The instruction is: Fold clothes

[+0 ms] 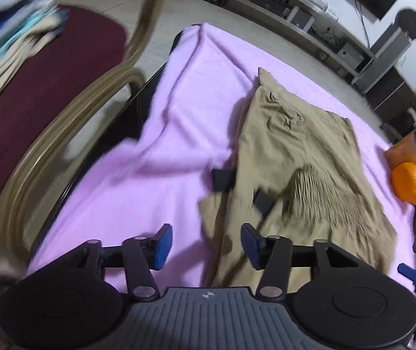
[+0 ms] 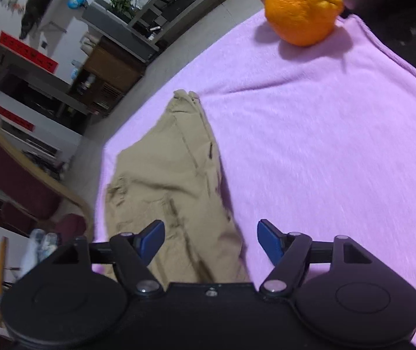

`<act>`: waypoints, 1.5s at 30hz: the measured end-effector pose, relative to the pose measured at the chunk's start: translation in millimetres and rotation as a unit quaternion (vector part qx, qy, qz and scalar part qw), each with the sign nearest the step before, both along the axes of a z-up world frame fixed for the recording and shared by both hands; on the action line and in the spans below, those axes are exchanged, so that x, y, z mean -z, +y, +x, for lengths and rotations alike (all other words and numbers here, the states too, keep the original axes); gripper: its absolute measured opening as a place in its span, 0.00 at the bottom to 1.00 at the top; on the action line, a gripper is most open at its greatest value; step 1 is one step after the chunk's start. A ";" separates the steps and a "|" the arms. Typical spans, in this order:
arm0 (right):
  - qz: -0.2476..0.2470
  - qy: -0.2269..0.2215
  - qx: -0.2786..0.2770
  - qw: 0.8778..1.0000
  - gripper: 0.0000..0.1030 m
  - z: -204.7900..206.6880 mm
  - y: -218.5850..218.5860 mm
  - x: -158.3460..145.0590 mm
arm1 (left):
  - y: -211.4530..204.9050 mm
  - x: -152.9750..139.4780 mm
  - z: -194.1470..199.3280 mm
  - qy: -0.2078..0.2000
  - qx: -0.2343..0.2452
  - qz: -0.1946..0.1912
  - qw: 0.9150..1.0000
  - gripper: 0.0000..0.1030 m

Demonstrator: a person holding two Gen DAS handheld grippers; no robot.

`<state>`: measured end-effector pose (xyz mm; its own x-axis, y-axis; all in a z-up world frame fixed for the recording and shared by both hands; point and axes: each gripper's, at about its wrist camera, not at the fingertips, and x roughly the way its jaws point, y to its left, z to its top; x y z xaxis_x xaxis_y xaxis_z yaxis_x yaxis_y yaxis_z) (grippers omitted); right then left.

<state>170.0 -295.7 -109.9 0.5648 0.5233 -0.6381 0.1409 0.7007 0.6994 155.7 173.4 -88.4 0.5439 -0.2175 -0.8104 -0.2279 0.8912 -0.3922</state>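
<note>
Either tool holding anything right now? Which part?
Nothing held. Left tool and right tool are both open above the khaki garment, fingers apart with no fabric pinched.

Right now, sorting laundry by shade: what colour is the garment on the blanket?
Khaki tan garment, clearest in the right wrist view.

My left gripper (image 1: pixel 205 246) is wide open, its two blue pads pointing to 12 o'clock with nothing between them. My right gripper (image 2: pixel 210 243) is wide open too, pads spread toward 10 and 2 o'clock.
</note>
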 end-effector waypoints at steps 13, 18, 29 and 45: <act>0.134 0.090 0.026 0.987 0.68 -64.4 -4.5 66.5 | -14.3 31.2 -33.7 0.047 0.030 -0.097 0.994 0.63; 0.139 0.081 0.025 0.987 0.51 -51.2 6.4 72.9 | -25.7 36.9 -22.8 0.031 0.037 -0.120 0.992 0.59; 0.030 0.003 -0.007 1.000 0.08 -56.9 37.2 29.8 | -34.3 -0.3 -49.3 -0.050 0.037 -0.042 0.997 0.13; 0.132 -0.012 0.017 0.991 0.63 -98.9 1.5 21.1 | 55.8 -21.6 -98.4 -0.033 -0.120 0.088 0.988 0.51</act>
